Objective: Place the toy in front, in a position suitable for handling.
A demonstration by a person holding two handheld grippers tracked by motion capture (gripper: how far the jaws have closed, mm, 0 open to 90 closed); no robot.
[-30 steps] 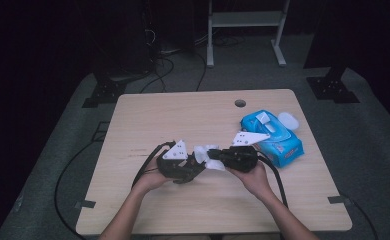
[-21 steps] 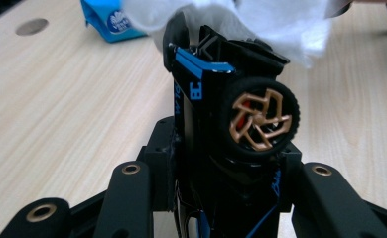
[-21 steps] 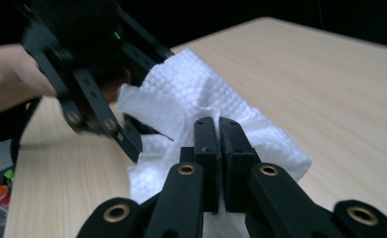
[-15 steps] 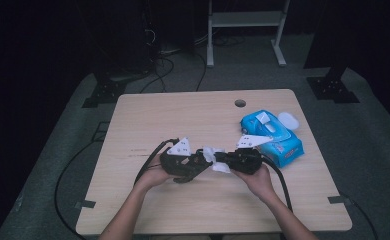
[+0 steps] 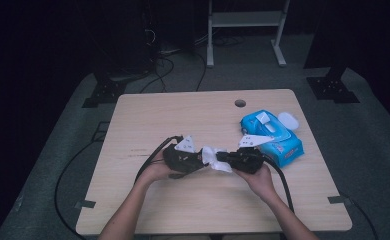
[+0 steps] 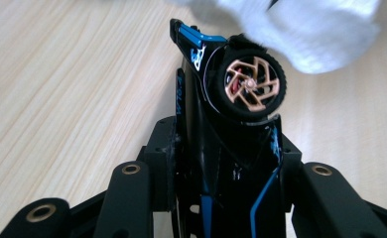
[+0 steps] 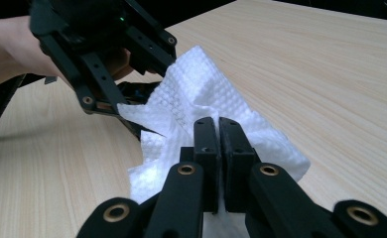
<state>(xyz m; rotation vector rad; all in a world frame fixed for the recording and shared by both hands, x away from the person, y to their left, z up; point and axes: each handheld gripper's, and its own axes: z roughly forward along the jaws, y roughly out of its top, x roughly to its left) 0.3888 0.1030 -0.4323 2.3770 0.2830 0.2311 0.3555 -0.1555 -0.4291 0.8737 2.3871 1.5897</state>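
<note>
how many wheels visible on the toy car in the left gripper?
1. A black wheel with a bronze rim sits on the toy car clamped in the left gripper, just below the white wipe. Other wheels may be hidden behind the body.

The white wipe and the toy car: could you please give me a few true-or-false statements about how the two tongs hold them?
1. The right tongs are shut on the white wipe. True.
2. The left tongs hold a black toy car with a bronze-spoked wheel. True.
3. The wipe lies flat on the table, untouched. False: it is held against the car.
4. The blue wipes pack sits near the left tongs. False: it lies beside the right tongs.
</note>
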